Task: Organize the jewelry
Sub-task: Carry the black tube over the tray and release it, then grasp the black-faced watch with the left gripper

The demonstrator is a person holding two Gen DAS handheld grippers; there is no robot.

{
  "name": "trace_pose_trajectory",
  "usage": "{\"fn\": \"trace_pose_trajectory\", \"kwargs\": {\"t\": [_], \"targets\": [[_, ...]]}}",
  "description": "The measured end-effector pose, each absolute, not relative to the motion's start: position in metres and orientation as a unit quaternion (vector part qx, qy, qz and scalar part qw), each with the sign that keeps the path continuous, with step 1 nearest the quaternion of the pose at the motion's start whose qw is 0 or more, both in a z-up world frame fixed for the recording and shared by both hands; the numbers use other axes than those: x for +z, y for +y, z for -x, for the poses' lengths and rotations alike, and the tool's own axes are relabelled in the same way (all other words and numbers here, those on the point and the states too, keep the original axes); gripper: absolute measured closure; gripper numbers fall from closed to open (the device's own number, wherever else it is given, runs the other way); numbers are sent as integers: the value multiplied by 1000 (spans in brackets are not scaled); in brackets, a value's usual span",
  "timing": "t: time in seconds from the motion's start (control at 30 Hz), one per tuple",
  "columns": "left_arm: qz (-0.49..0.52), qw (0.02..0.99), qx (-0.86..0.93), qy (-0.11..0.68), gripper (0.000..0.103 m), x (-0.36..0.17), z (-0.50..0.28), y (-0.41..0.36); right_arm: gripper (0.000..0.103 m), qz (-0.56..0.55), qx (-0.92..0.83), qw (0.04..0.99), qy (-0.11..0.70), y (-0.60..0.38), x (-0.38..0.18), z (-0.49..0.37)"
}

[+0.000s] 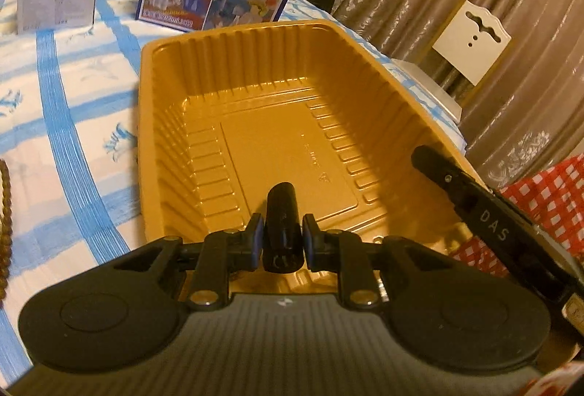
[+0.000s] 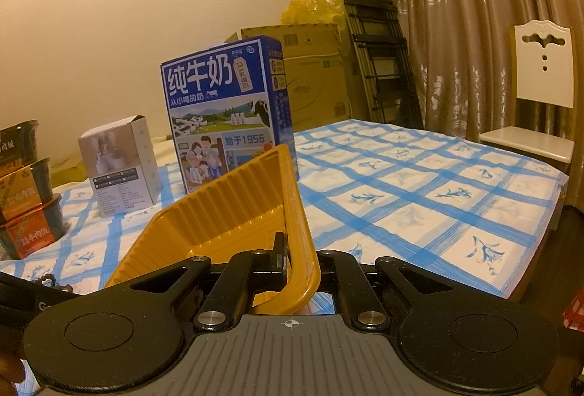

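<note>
A gold ribbed plastic tray (image 1: pixel 233 75) lies on the blue-checked cloth, its inside bare. My left gripper (image 1: pixel 283 241) is shut on a small black cylinder (image 1: pixel 283 224), held over the tray's near end. My right gripper (image 2: pixel 301 262) is shut on the tray's side wall (image 2: pixel 297 213); its black finger (image 1: pixel 438 166) shows at the tray's right rim in the left wrist view. A brown bead string (image 1: pixel 4 213) lies at the far left on the cloth, and a bit of it shows in the right wrist view (image 2: pixel 47 281).
A blue milk carton box (image 2: pixel 226 111) and a small white box (image 2: pixel 120 166) stand behind the tray. Stacked noodle bowls (image 2: pixel 25 188) sit at the left. A white chair (image 2: pixel 536 111) and curtains stand beyond the table's right edge. A red checked cloth (image 1: pixel 540 191) lies at the right.
</note>
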State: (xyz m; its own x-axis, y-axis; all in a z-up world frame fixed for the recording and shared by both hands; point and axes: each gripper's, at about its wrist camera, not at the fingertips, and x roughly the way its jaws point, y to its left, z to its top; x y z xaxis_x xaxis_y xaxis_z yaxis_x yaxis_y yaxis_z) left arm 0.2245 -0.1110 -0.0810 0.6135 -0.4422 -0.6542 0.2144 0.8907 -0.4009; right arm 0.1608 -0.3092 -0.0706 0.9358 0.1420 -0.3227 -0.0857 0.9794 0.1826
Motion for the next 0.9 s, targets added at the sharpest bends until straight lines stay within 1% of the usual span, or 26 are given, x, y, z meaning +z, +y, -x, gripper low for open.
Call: {"fn": "trace_pose_trajectory", "kwargs": {"t": [0.27, 0.43, 0.7, 0.9], "targets": [[167, 899, -197, 354, 84, -55, -193, -92, 97, -82, 60, 981, 169, -308, -68, -160], [136, 918, -157, 338, 84, -45, -164, -61, 97, -83, 60, 980, 169, -309, -67, -160], [85, 927, -52, 361, 84, -56, -127, 1, 97, -82, 59, 980, 169, -310, -67, -160], [57, 928, -2, 369, 84, -67, -129, 23, 97, -83, 60, 980, 169, -310, -68, -160]]}}
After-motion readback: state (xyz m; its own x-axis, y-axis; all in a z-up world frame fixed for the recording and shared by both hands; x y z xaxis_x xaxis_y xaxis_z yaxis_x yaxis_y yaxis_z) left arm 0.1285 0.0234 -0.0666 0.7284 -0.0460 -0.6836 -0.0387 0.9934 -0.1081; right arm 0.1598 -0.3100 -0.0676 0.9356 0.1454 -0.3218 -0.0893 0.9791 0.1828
